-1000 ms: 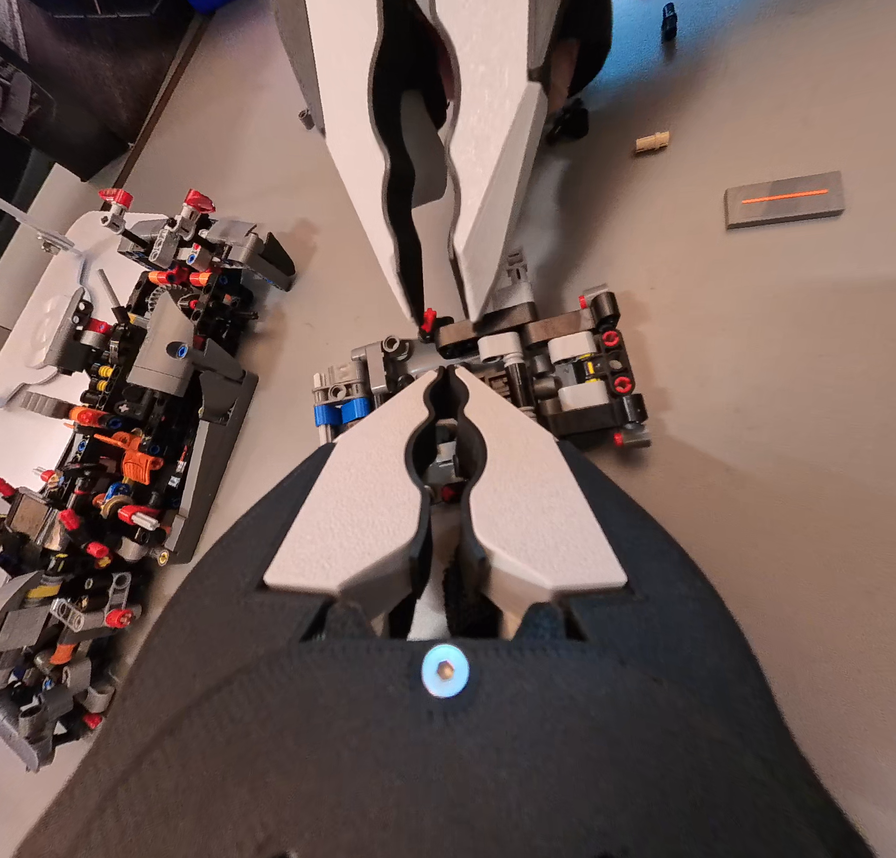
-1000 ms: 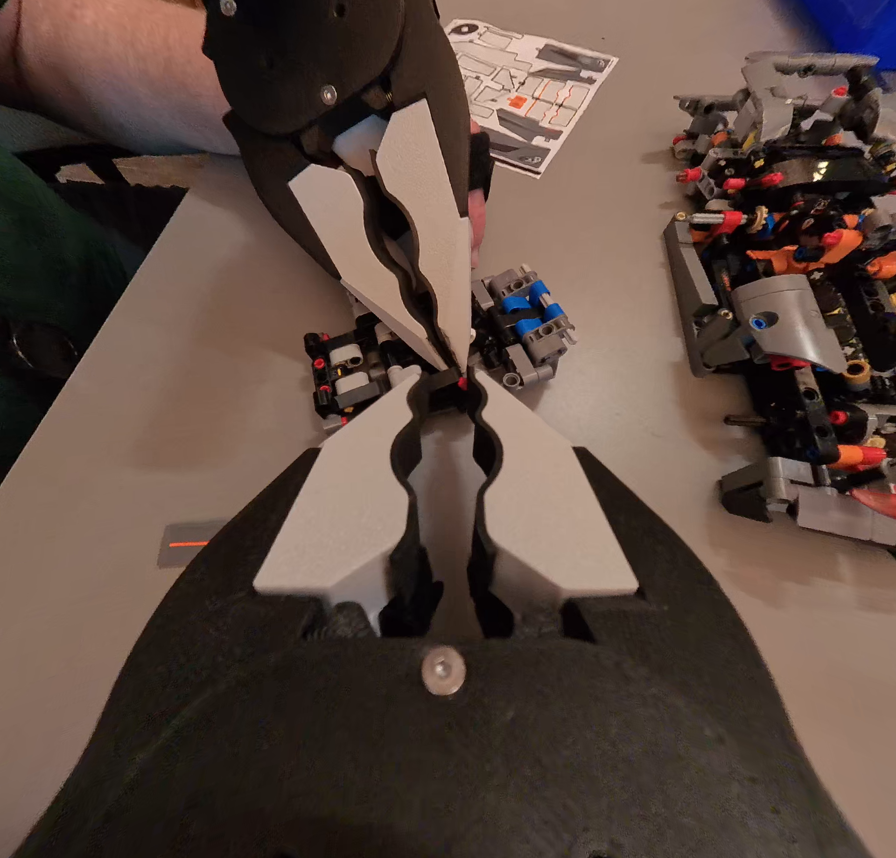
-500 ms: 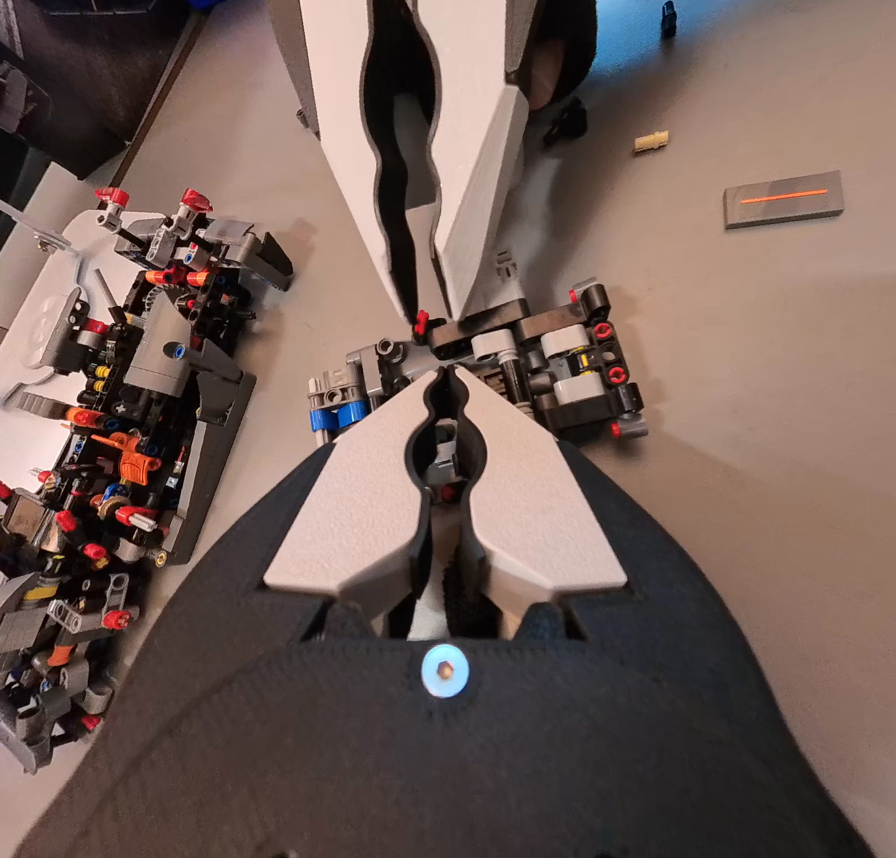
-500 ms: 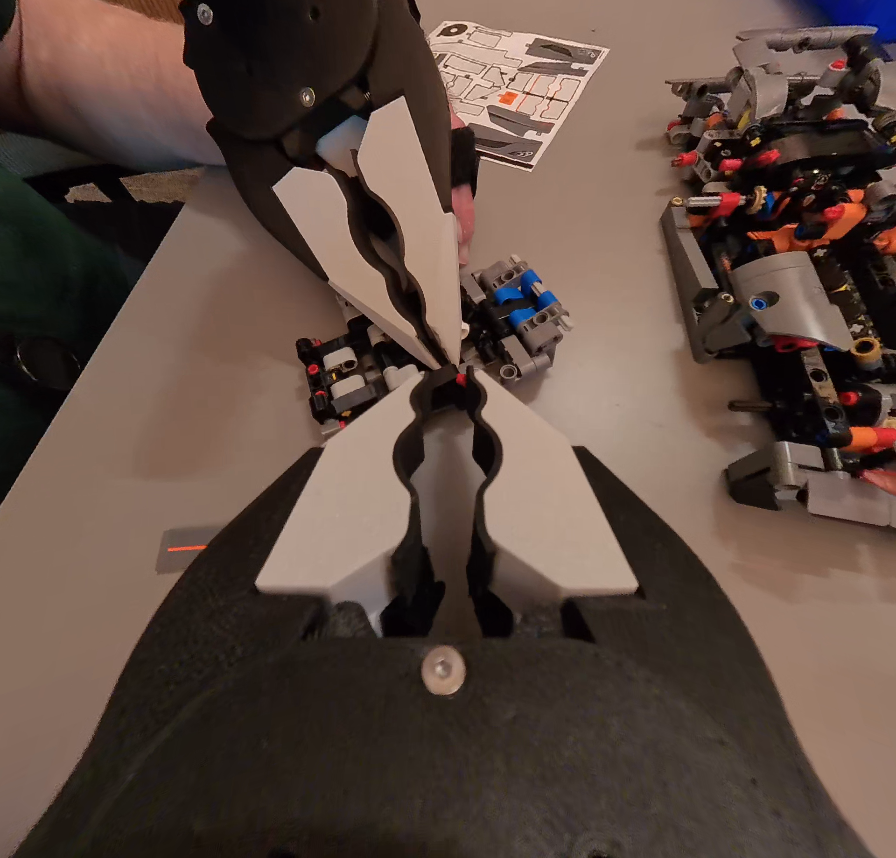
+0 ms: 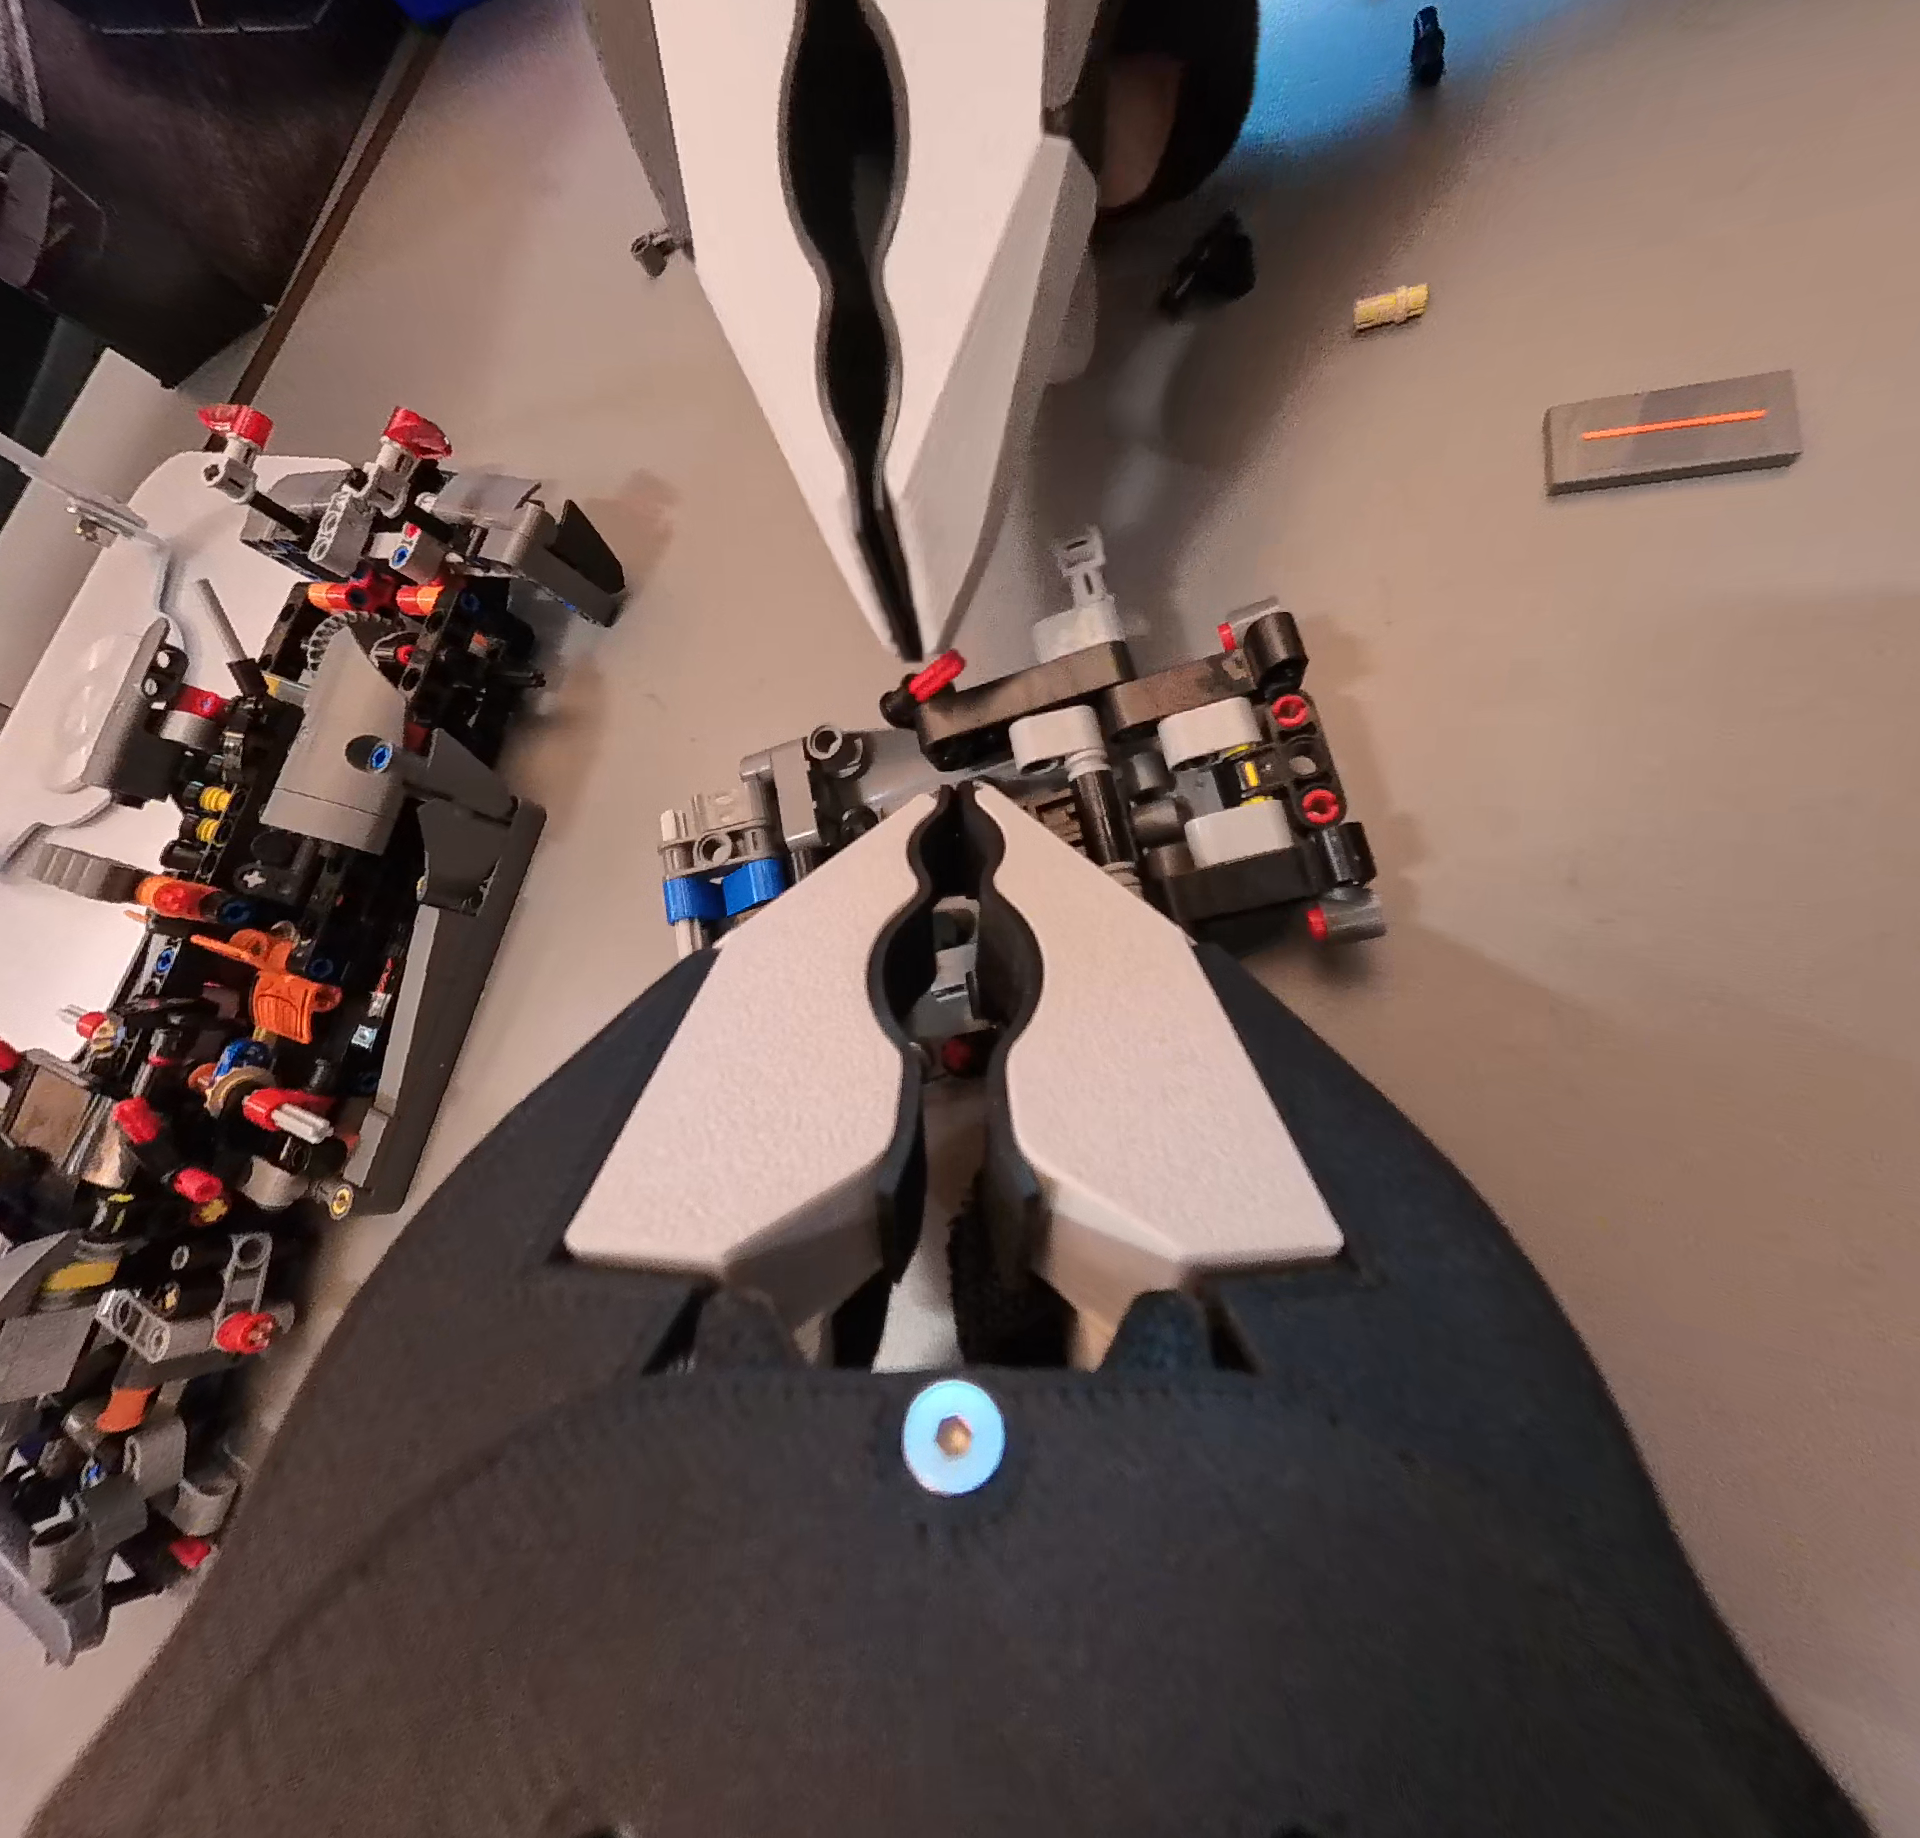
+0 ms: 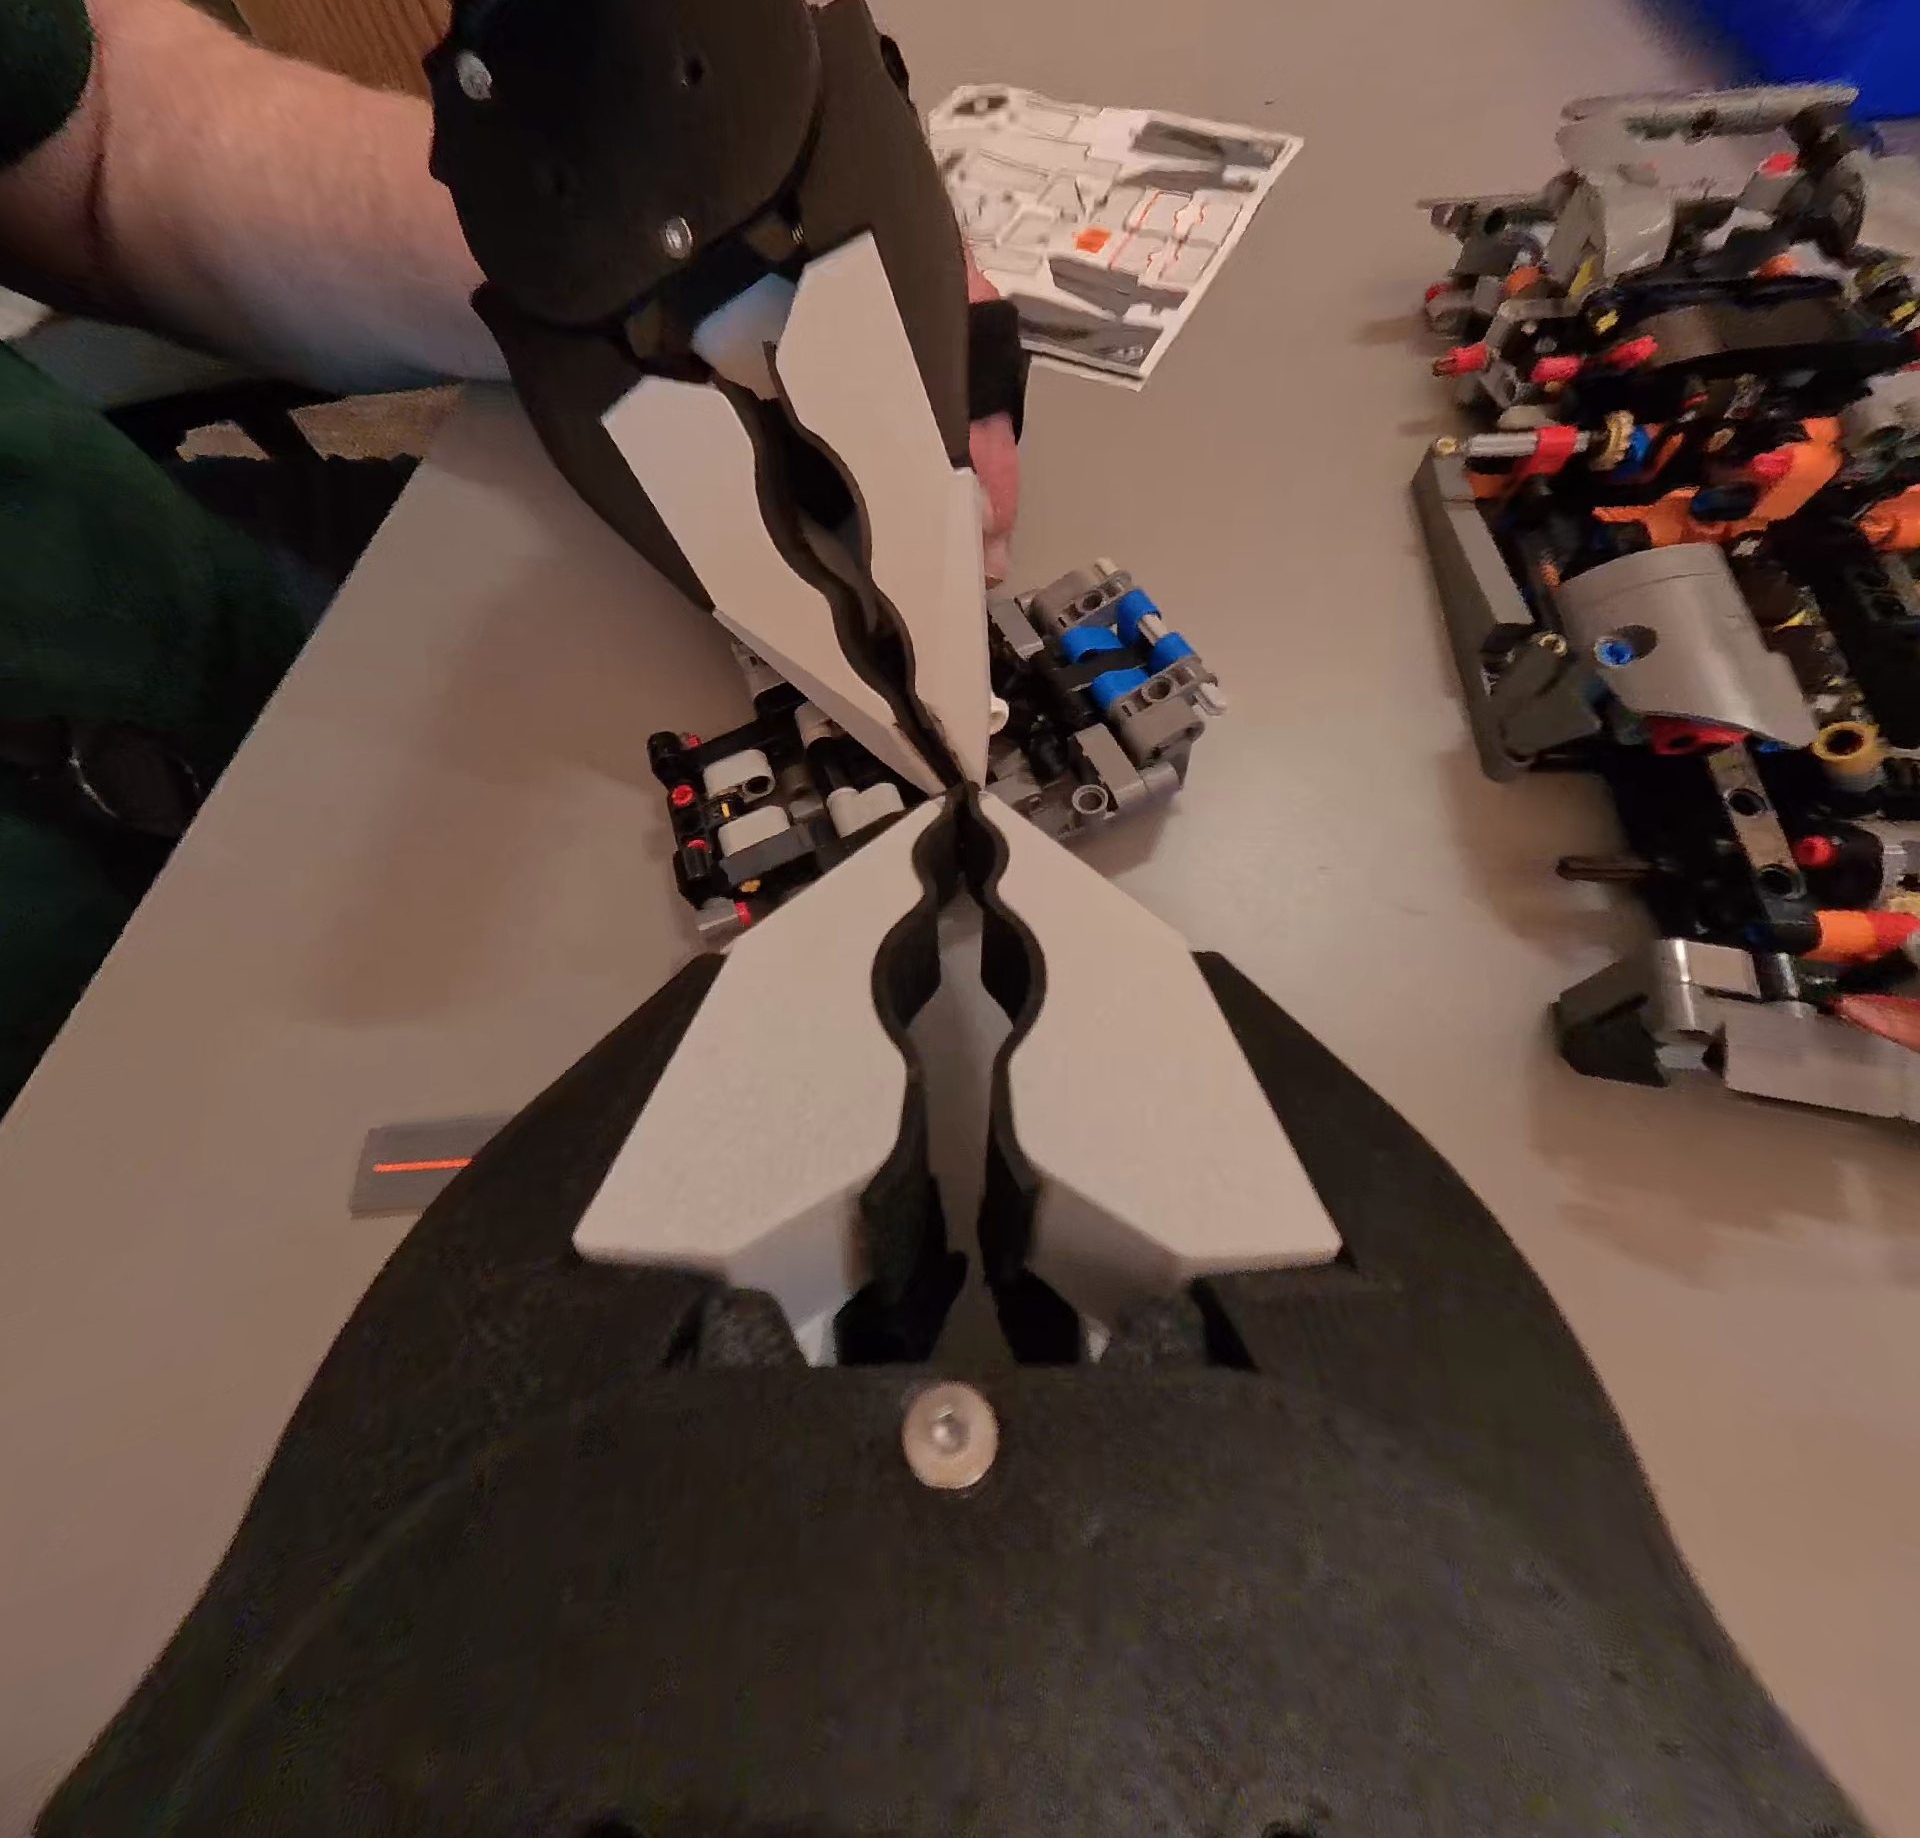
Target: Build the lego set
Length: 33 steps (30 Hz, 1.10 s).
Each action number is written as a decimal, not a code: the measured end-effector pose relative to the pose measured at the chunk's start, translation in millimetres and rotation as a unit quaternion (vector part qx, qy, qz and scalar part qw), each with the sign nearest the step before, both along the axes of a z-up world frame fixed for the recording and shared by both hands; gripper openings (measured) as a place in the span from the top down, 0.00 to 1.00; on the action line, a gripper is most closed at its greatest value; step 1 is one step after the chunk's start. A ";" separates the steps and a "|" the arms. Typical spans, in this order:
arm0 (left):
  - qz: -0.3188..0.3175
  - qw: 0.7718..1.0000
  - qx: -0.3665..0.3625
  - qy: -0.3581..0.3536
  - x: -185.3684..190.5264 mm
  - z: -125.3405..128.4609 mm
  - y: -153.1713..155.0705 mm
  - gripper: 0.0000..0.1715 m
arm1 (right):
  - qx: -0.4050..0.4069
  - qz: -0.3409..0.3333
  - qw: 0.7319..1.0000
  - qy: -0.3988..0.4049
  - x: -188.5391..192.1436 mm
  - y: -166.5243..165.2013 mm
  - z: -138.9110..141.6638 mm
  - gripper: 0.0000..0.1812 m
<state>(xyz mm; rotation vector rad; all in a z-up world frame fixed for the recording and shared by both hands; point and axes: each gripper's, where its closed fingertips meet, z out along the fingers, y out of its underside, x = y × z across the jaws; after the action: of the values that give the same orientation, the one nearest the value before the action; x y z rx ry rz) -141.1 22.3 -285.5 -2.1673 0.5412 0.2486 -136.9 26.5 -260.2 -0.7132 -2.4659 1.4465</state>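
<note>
A small black, grey and blue Lego sub-assembly (image 5: 1195, 749) lies on the grey table; it also shows in the right wrist view (image 6: 790, 801). My left gripper (image 5: 956, 801) is shut on its near side, with a grey part visible between the fingers. My right gripper (image 5: 906, 645) comes in from the far side, shut, its tips just beside a red pin (image 5: 935, 674) that sticks out of the black beam's end. In the right wrist view, my right gripper (image 6: 961, 817) meets the left gripper (image 6: 951, 775) tip to tip over the sub-assembly. The large car chassis (image 5: 312, 801) lies to the left.
The chassis (image 6: 1683, 645) fills the right of the right wrist view. A grey tile with an orange line (image 5: 1673, 429), a tan pin (image 5: 1392, 308) and small black parts (image 5: 1210, 266) lie beyond. A sticker sheet (image 6: 1112, 219) and a person's forearm (image 6: 260, 230) are also there. Left and right tips are no more than a few centimetres apart. Left tips and right tips are each some 12 cm from the tan pin (image 5: 1392, 308).
My right gripper's jaws have closed fully and its tips now sit beside the red pin rather than around it. The left gripper keeps its hold; the sub-assembly shifted slightly.
</note>
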 end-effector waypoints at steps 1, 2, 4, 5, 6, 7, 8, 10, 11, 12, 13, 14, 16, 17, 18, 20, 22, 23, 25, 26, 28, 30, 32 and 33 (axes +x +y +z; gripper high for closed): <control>0.000 1.000 0.000 -0.001 0.1 -0.1 0.1 1.00 | 0.006 -0.002 1.000 -0.004 -0.8 -0.6 -2.8 1.00; 0.000 1.000 0.000 -0.002 0.2 -0.1 0.2 1.00 | 0.009 -0.001 1.000 -0.006 -0.9 -1.2 -4.0 1.00; 0.000 1.000 0.000 -0.003 0.2 0.1 0.3 1.00 | 0.015 0.005 1.000 -0.012 1.8 -1.6 -6.6 1.00; 0.000 1.000 0.001 -0.005 0.4 0.7 0.6 1.00 | 0.021 0.010 1.000 -0.018 4.0 -1.7 -9.3 1.00; 0.000 1.000 0.001 -0.006 0.5 0.8 0.6 1.00 | 0.024 0.014 0.999 -0.021 5.6 -1.7 -10.6 1.00; 0.000 1.000 0.001 -0.007 0.5 0.9 0.7 1.00 | 0.023 0.014 0.999 -0.025 5.9 -1.5 -10.9 1.00; 0.000 1.000 0.001 -0.007 0.5 0.9 0.7 1.00 | 0.020 0.014 0.999 -0.030 6.1 -1.3 -10.8 1.00; 0.000 1.000 0.001 -0.007 0.6 0.9 0.6 1.00 | 0.009 0.009 0.999 -0.033 5.1 0.1 -7.9 1.00; -0.001 1.000 -0.001 -0.006 0.6 0.3 0.5 1.00 | 0.001 0.006 0.999 -0.032 4.3 1.1 -5.6 1.00; 0.000 1.000 -0.001 -0.003 0.5 0.0 0.7 1.00 | 0.000 0.005 0.999 -0.032 4.1 2.0 -5.2 1.00; 0.000 1.000 -0.001 -0.004 0.6 -0.1 0.7 1.00 | 0.001 0.006 0.999 -0.033 4.3 2.0 -5.6 1.00; -0.001 1.000 -0.002 -0.005 0.6 -0.2 0.7 1.00 | 0.004 0.011 0.999 -0.035 5.6 1.0 -7.1 1.00; -0.002 1.000 0.000 -0.008 1.0 0.6 1.1 1.00 | 0.017 0.019 0.999 -0.042 8.3 -0.6 -11.5 1.00; -0.001 1.000 0.000 -0.010 0.8 0.8 1.0 1.00 | 0.017 0.020 0.999 -0.044 8.8 -0.4 -12.0 1.00; -0.002 1.000 0.000 -0.009 0.8 0.7 1.1 1.00 | 0.016 0.019 0.999 -0.045 8.8 -0.1 -11.8 1.00; -0.002 1.000 0.000 -0.009 0.9 0.8 1.1 1.00 | 0.016 0.015 0.999 -0.043 8.0 0.4 -11.1 1.00; -0.001 1.000 0.003 -0.008 0.4 1.7 1.0 1.00 | 0.011 -0.002 0.999 -0.037 2.8 4.4 -6.1 1.00; 0.002 1.000 0.011 -0.012 -0.4 4.4 1.2 0.99 | -0.004 -0.004 0.999 -0.032 1.8 3.9 1.5 0.99; 0.007 0.999 0.017 -0.037 -1.8 10.9 -2.5 0.89 | -0.023 -0.004 1.000 0.001 0.6 -0.1 18.9 1.00; 0.014 0.999 0.019 -0.043 -4.4 15.6 -6.7 0.88 | -0.018 -0.002 1.000 0.015 0.5 -3.6 23.2 0.99; 0.031 0.998 0.035 -0.047 -8.7 29.1 -15.9 0.87 | 0.001 0.007 1.000 0.019 1.1 -14.4 21.3 0.98; 0.040 0.996 0.028 -0.070 -5.2 32.6 -26.7 0.85 | 0.031 0.013 0.999 0.015 -0.2 -22.8 9.9 0.99; 0.062 0.996 0.016 -0.056 -8.6 26.8 -35.9 0.85 | 0.039 0.012 0.999 0.009 -2.5 -30.9 5.4 0.99; 0.069 0.996 0.014 -0.052 -9.0 23.6 -38.8 0.86 | 0.042 0.013 0.999 0.006 -3.7 -35.0 3.8 0.99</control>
<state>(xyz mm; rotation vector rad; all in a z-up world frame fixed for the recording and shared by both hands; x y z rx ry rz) -150.0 -16.5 -262.0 -2.1799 0.3290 0.2157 -140.6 -8.6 -256.4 -0.6579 -2.5189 1.3428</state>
